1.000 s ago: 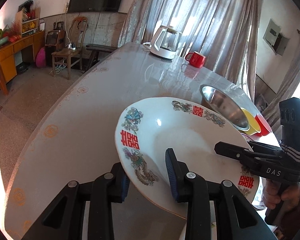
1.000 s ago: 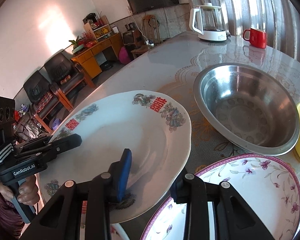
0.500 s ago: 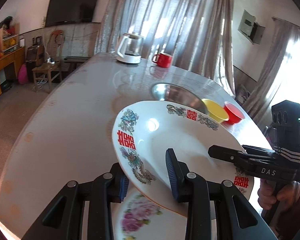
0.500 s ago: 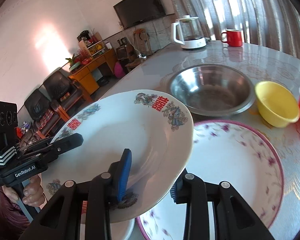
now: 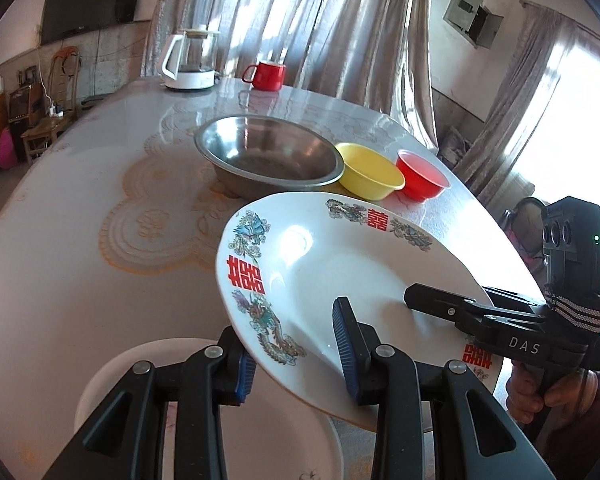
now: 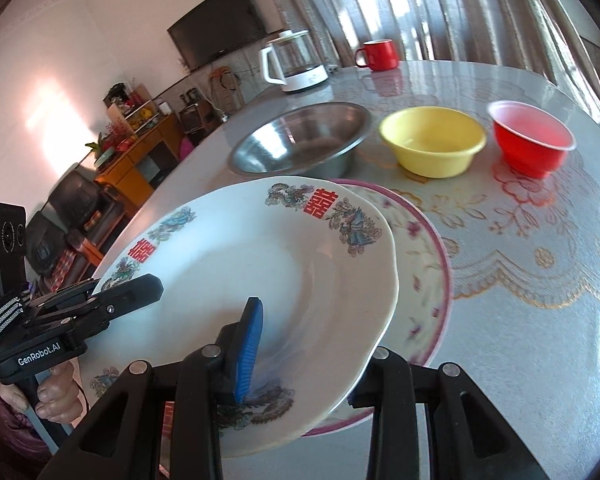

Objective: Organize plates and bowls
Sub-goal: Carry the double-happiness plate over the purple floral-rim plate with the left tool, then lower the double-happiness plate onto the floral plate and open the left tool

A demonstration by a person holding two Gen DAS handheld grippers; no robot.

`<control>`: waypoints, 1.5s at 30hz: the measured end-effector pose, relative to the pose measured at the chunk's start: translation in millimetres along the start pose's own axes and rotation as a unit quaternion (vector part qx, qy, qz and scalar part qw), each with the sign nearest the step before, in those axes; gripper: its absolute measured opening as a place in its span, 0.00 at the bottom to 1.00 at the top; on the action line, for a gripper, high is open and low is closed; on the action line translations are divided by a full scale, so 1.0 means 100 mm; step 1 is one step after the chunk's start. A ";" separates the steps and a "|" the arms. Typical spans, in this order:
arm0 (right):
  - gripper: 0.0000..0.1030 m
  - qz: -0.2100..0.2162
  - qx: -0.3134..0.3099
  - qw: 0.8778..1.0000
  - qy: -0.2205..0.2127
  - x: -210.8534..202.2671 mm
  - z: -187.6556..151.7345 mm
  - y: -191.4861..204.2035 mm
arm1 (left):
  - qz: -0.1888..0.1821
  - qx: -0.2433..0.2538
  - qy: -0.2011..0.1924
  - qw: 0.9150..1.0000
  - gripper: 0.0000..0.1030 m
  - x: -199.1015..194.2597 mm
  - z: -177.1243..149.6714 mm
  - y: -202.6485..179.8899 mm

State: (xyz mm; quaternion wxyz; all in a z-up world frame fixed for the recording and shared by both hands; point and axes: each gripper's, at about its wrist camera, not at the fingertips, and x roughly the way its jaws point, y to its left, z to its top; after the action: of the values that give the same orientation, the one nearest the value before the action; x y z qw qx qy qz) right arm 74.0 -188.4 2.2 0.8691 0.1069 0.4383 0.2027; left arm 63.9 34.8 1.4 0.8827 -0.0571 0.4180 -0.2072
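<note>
A white plate with red characters and dragons [image 5: 340, 264] [image 6: 260, 264] is held in the air by both grippers, tilted. My left gripper [image 5: 294, 364] is shut on its near-left rim. My right gripper [image 6: 300, 364] is shut on the opposite rim and also shows in the left wrist view [image 5: 452, 308]. Under the held plate lies a pink-rimmed floral plate [image 6: 424, 272]. A plain white plate [image 5: 284, 440] lies below my left gripper. A steel bowl [image 5: 268, 156] [image 6: 300, 140], a yellow bowl [image 5: 370, 170] [image 6: 434, 144] and a red bowl [image 5: 420, 174] [image 6: 530, 140] stand in a row beyond.
A round table with a patterned cloth [image 5: 100, 208] [image 6: 540, 300] carries everything. A glass kettle [image 5: 190, 62] [image 6: 294, 62] and a red mug [image 5: 266, 75] [image 6: 378, 55] stand at its far edge. Curtains hang behind; sofas and a cabinet [image 6: 136, 152] lie left.
Both grippers have carried the dragon plate toward the near side of the table, so it now hangs over the pink-rimmed plate. Both grips are unchanged.
</note>
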 end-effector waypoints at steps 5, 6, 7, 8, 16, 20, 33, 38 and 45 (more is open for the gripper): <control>0.33 -0.016 0.015 1.000 0.006 0.06 -0.02 -0.17 | 0.007 -0.001 0.023 1.000 0.34 0.19 0.03 -0.04; 0.33 -0.019 0.019 1.000 0.008 0.07 -0.02 -0.19 | 0.009 -0.002 0.027 1.000 0.34 0.22 0.03 -0.05; 0.33 -0.022 0.022 0.999 0.009 0.09 -0.02 -0.22 | 0.011 -0.004 0.031 0.999 0.34 0.26 0.04 -0.04; 0.33 -0.024 0.022 0.999 0.010 0.10 -0.02 -0.23 | 0.012 -0.006 0.033 0.999 0.34 0.28 0.05 -0.03; 0.34 -0.042 0.007 0.999 0.009 0.07 -0.04 -0.23 | 0.016 -0.003 0.038 0.999 0.36 0.29 0.02 -0.03; 0.34 -0.053 0.000 0.999 0.013 0.02 -0.07 -0.23 | 0.010 -0.017 0.038 0.999 0.36 0.26 0.00 0.02; 0.35 -0.095 -0.028 0.995 0.016 -0.21 -0.15 -0.21 | 0.012 -0.021 0.029 0.999 0.38 0.18 -0.01 0.03; 0.34 -0.100 -0.035 0.994 0.009 -0.23 -0.22 -0.22 | 0.014 -0.025 0.029 0.999 0.38 0.18 -0.01 0.03; 0.33 -0.153 -0.064 0.986 -0.007 -0.16 -0.20 -0.11 | 0.021 -0.030 0.027 0.999 0.39 0.19 0.01 0.02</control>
State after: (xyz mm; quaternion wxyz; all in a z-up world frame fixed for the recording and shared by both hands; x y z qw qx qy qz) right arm 52.3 -205.0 -2.3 0.8982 -0.0158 0.4292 0.0939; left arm 76.3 28.8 -12.0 0.8730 -0.0685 0.4490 -0.1774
